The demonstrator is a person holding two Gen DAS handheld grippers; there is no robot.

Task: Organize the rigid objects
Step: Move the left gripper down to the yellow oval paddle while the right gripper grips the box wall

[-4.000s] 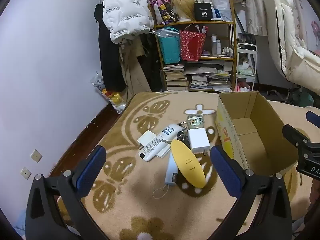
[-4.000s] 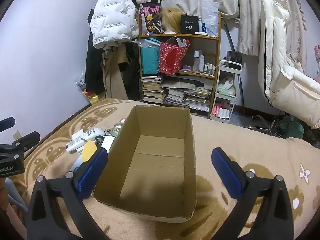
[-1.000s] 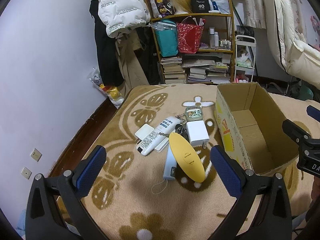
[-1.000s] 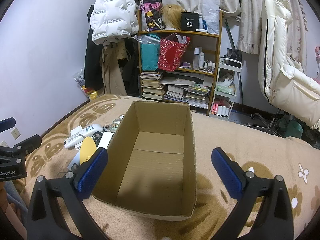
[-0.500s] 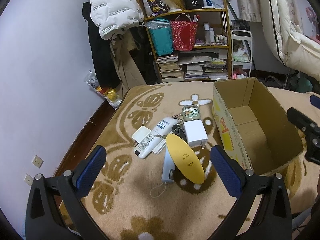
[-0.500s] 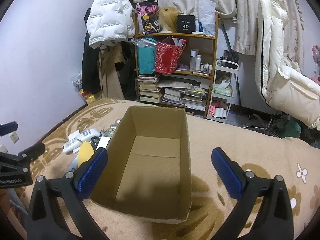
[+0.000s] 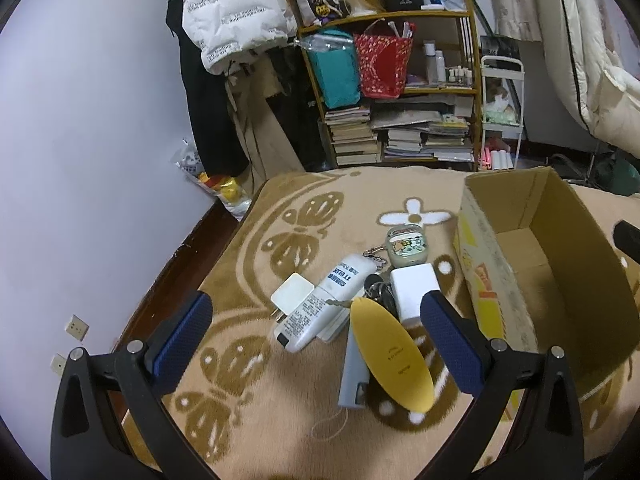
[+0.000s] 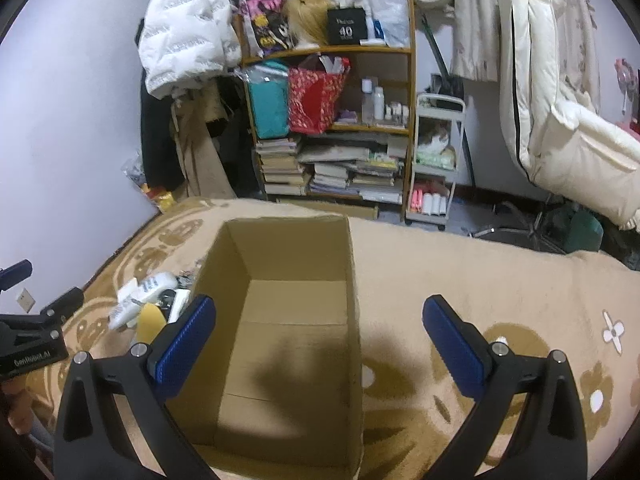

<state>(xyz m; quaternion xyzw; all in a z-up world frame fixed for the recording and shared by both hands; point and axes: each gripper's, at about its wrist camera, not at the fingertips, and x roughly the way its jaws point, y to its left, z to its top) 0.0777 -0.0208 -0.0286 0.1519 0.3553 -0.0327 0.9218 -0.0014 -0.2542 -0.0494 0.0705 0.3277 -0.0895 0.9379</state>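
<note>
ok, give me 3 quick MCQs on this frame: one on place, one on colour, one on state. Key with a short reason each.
1. Where does the pile of small items lie relative to the cardboard box?
A. Inside it
B. On the blanket beside it
C. On the shelf

2. What colour is the oval item at the near end of the pile?
A. Yellow
B. Red
C. Green

3. What state is the left tool in?
A. Shut on the white tube
B. Shut on nothing
C. Open, holding nothing

Key:
1 B: the white tube, chargers and oval item rest on the blanket outside the box wall; the box floor is bare.
2 A: its face is plain yellow.
3 C: its blue pads stand wide apart above the pile with nothing between them.
</note>
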